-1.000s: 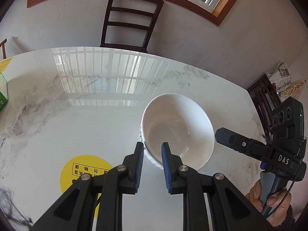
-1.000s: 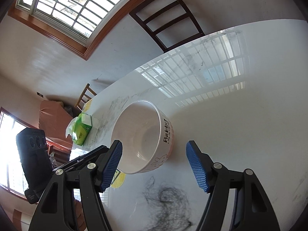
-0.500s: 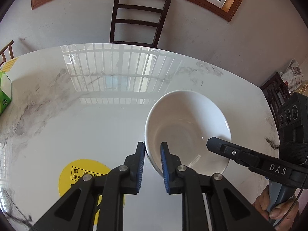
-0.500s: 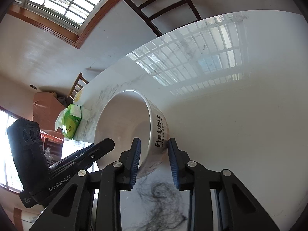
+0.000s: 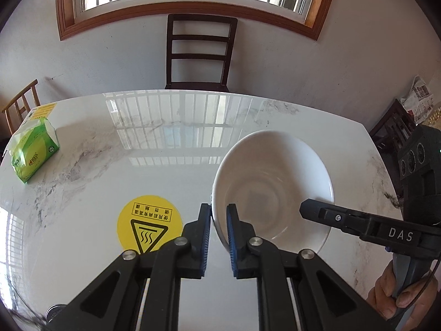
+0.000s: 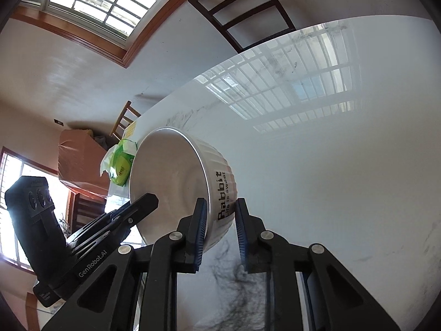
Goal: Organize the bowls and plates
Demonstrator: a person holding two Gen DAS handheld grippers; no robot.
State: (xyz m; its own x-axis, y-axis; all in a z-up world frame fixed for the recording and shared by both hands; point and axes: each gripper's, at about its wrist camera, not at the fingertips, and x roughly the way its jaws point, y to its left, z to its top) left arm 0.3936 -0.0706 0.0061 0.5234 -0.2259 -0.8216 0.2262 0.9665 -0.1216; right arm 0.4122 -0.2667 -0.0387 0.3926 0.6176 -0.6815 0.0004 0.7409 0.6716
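A white bowl [image 5: 273, 184] with black "Rabbit" lettering on its ribbed side [image 6: 220, 193] is held tilted above the marble table [image 5: 137, 151]. My left gripper [image 5: 217, 237] is shut on the bowl's near rim, one pad inside and one outside. My right gripper [image 6: 219, 229] is shut on the opposite rim; its black finger [image 5: 344, 218] shows in the left wrist view. The left gripper's body [image 6: 91, 234] shows at the left of the right wrist view.
A green tissue pack [image 5: 34, 149] lies at the table's left end. A round yellow hot-surface sticker [image 5: 150, 223] is on the table near me. A dark wooden chair [image 5: 199, 52] stands behind the far edge, under the window. Dark furniture [image 5: 391, 129] stands at the right.
My right gripper closed from wide open onto the bowl's rim. Both grippers then lifted and tilted the bowl; the left view rose and now takes in the chair and window.
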